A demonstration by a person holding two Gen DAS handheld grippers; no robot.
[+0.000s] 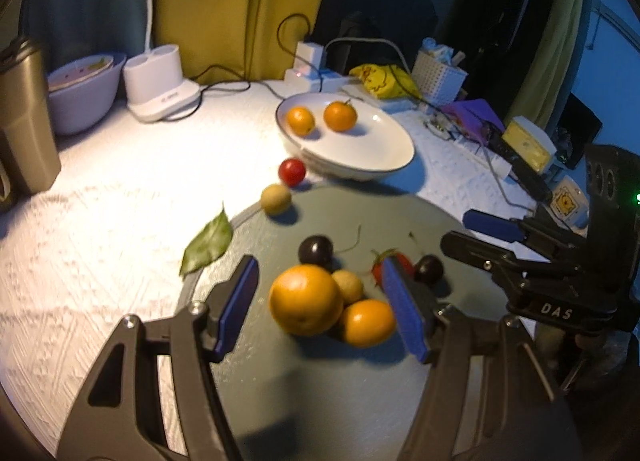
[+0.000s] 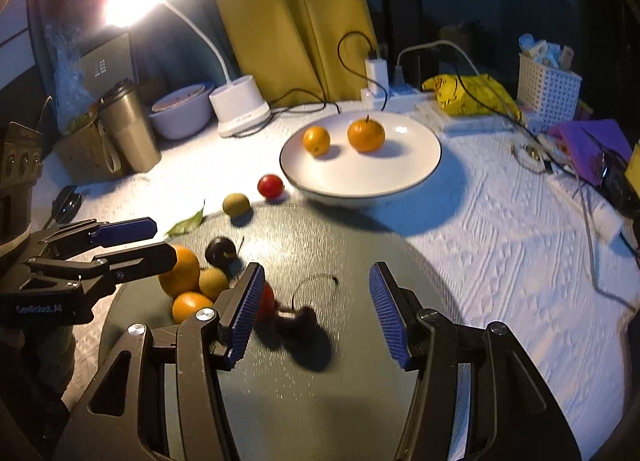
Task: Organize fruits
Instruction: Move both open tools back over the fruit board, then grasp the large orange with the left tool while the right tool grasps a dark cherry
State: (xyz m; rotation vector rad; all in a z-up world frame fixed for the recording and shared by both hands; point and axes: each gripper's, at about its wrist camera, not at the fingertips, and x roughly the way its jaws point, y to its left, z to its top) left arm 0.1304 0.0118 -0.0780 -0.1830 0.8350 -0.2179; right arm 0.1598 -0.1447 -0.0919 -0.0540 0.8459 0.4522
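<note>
Over the grey mat (image 1: 344,393), both grippers spread wide, nothing held.

Left gripper (image 1: 320,309) straddles big orange (image 1: 306,299) w/ small orange (image 1: 370,323) and a yellowish fruit (image 1: 349,286) touching it on the mat's near-centre; that crowding likely explains the wide jaws, though the right pad sits close to the small orange, so a clean single pick looks tricky. Right gripper (image 2: 316,315) hovers over a dark cherry (image 2: 302,321) on the mat, a red strawberry (image 2: 266,301) just beside its left pad. White plate (image 2: 400,181) lies just beyond the mat's far edge, already holding two oranges, so prob. the sorting target for citrus. Off the mat's far-left edge: red tomato (image 2: 270,186), green-yellow fruit (image 2: 236,204) on the rim, leaf (image 2: 186,224). Second cherry (image 2: 220,251) on mat behind the big orange.
</note>
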